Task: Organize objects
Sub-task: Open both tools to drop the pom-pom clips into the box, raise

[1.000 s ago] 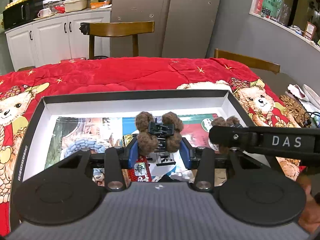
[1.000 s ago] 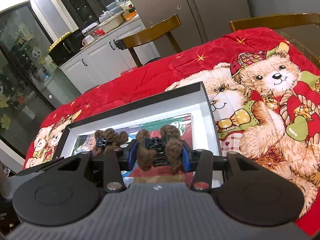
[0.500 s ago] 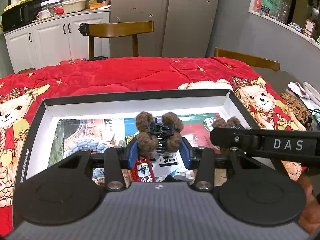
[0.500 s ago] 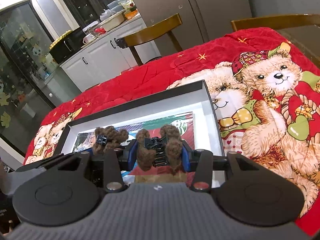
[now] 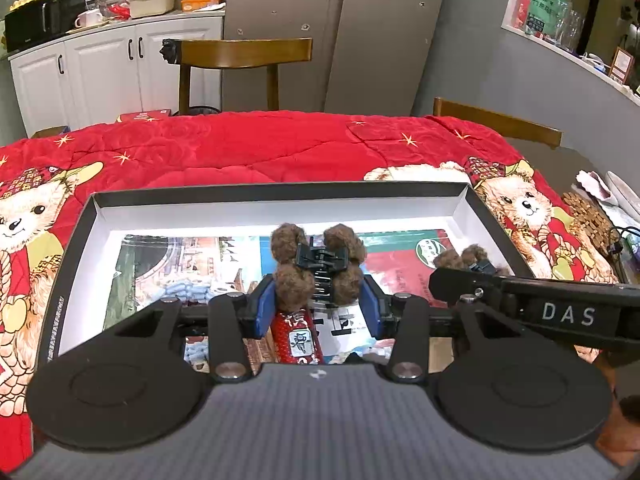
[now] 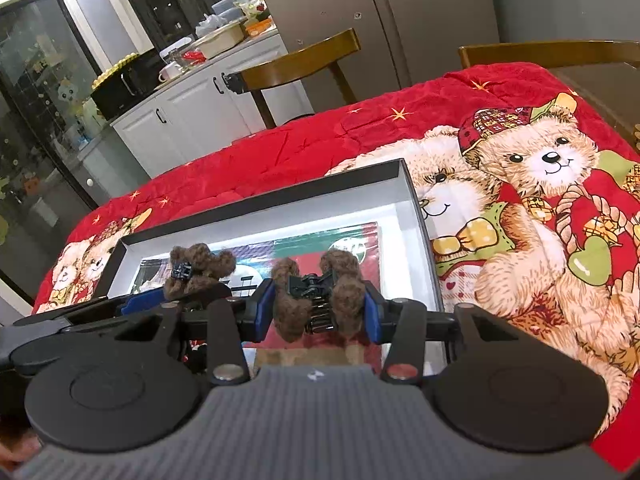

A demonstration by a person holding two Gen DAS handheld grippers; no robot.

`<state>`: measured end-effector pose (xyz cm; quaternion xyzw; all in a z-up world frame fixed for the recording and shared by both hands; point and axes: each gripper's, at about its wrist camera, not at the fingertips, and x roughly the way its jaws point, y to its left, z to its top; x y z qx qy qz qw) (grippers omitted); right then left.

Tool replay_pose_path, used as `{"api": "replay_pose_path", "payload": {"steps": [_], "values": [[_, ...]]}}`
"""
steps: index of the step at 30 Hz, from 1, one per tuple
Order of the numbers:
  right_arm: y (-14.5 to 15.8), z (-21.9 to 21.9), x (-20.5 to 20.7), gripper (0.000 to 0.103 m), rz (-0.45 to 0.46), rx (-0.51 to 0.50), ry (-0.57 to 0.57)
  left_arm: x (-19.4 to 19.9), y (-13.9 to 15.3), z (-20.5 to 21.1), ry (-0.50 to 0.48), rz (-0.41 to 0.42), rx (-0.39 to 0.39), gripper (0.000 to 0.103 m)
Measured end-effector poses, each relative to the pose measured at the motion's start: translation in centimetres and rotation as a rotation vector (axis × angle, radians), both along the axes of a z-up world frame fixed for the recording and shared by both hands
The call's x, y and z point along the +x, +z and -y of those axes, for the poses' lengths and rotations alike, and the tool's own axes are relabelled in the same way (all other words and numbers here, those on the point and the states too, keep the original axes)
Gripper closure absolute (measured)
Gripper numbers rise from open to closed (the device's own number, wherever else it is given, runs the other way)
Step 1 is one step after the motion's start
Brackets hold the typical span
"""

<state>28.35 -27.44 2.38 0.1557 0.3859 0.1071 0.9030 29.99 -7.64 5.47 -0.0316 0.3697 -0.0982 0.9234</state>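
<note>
1. Red blanket with teddy bears [image 5: 248, 152] spread far ahead of and under both grippers.
2. Big open box [image 5: 280, 200] just below and in front of the grippers, with picture papers flat on its floor.
3. Left gripper [image 5: 318, 300] clamped on a fuzzy brown hair clip [image 5: 318, 258], held up over the middle of the box.
4. Right gripper [image 6: 320, 306] clamped on a second fuzzy brown clip [image 6: 318, 284], over the right part of the box, just beside the left one.
5. Small red packet [image 5: 298, 338] right under the left gripper.
6. Best to go down slowly, stay inside the box walls, keep the two grippers from bumping, pick a free spot, then let go gently.
</note>
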Motion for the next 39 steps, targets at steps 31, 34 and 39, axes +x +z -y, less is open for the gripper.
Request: {"api": "replay_pose_path", "payload": {"steps": [31,34,39], "values": [[9.7,-0.3,-7.3,0.021,0.269,0.135,0.042,-6.3,10.0,-3.4,0.019,0.26,-0.07,0.038],[11.8,-0.5,-9.9,0.02,0.332,0.16,0.052,-10.0,12.1,-4.1,0.019,0.342,-0.066,0.036],[14.2,-1.4,-13.8,0.019,0.433,0.186,0.062,-15.6,14.8,-5.8,0.032,0.419,-0.004,0.036]]}}
